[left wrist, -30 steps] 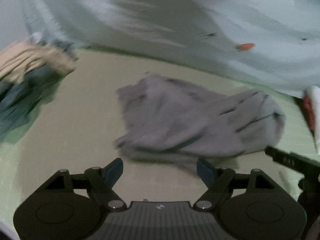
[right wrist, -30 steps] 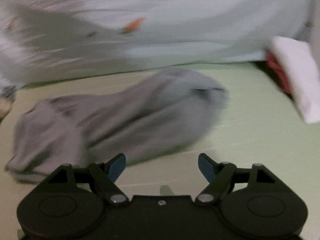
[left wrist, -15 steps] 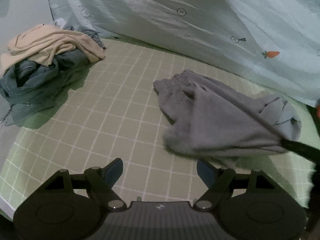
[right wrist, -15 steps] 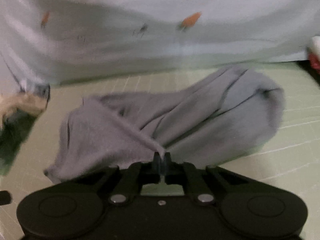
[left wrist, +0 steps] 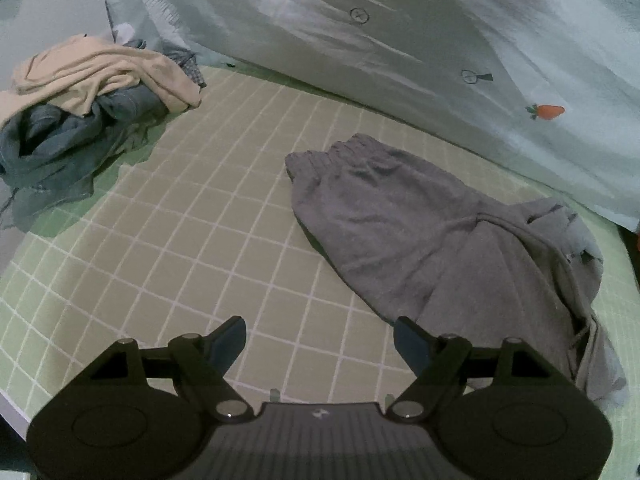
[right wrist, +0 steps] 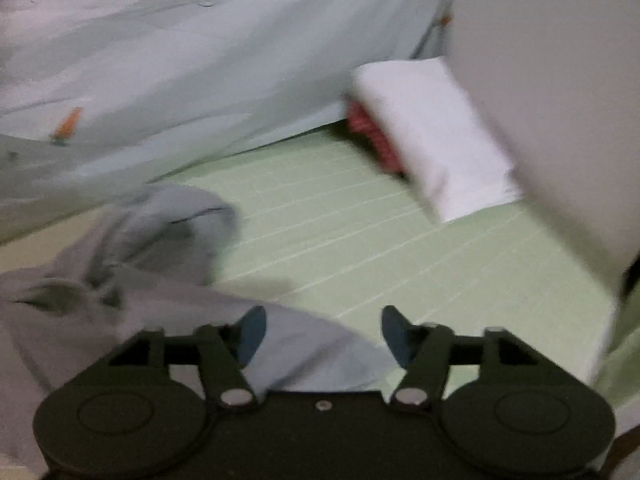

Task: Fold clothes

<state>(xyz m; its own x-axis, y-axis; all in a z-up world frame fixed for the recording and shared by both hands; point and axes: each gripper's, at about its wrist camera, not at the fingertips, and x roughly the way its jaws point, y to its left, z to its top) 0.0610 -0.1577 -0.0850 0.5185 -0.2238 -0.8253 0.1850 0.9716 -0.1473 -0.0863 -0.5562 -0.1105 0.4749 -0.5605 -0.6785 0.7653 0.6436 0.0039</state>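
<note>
A grey pair of shorts (left wrist: 420,232) lies crumpled on the green checked sheet (left wrist: 192,240), its elastic waistband toward the back. My left gripper (left wrist: 320,338) hovers open just in front of its near edge, nothing between the fingers. In the blurred right wrist view the same grey shorts (right wrist: 132,276) lie at the lower left. A flap of the cloth lies under my right gripper (right wrist: 322,332), whose jaws are opening. The pads do not press on the fabric.
A heap of beige and blue-grey clothes (left wrist: 88,108) sits at the back left. A pale blue printed curtain (left wrist: 380,32) hangs along the far side. A white folded pillow (right wrist: 432,136) over something red lies at the back right, beside a pale wall (right wrist: 552,92).
My right gripper shut on a fold of the shorts, pulled it toward the right, then let go and opened. The shorts now lie more spread out. The left gripper stayed open.
</note>
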